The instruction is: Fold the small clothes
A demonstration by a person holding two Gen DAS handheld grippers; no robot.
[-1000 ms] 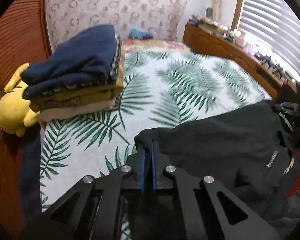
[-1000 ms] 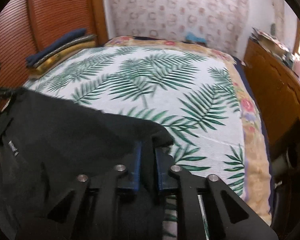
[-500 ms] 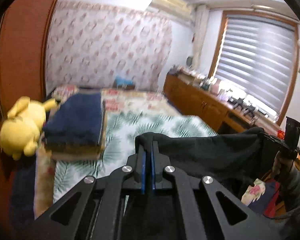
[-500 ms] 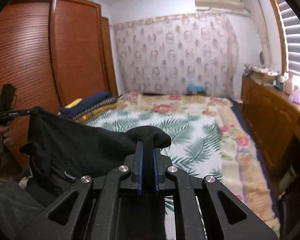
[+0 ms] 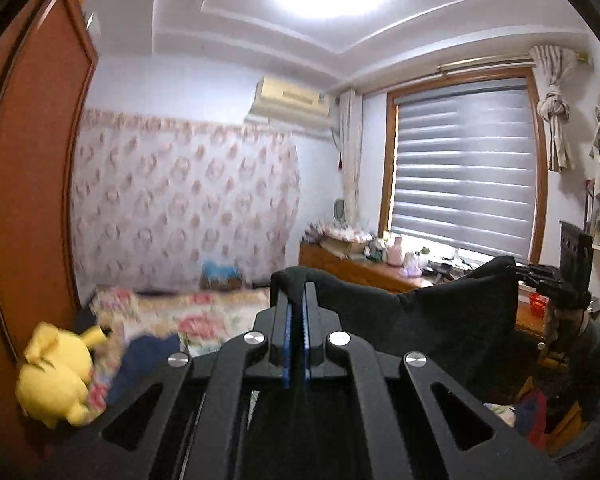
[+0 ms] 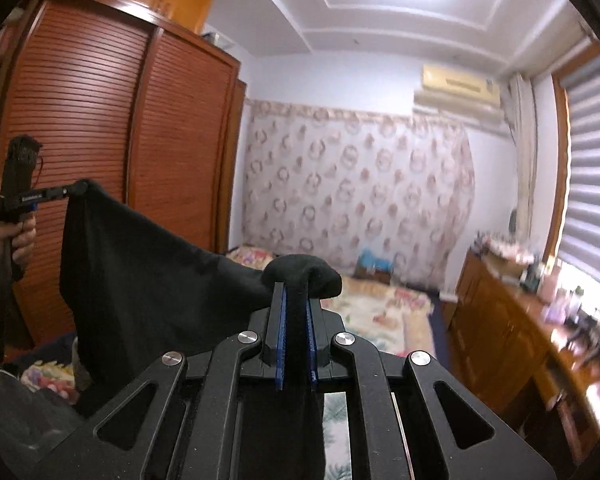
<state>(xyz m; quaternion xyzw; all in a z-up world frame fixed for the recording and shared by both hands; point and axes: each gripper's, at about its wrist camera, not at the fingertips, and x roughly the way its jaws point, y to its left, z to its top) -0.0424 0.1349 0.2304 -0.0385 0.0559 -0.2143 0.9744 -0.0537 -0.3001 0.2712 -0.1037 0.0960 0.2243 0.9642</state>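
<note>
Left gripper (image 5: 297, 292) clamps one garment (image 5: 440, 320) corner, right gripper (image 6: 296, 292) the other. Garment hangs stretched between them above the bed (image 6: 384, 312).

The right gripper (image 6: 296, 300) is pinching a black garment (image 6: 152, 268), which is stretching leftward to the left gripper (image 6: 74, 190), above the bed (image 6: 384, 312).
</note>
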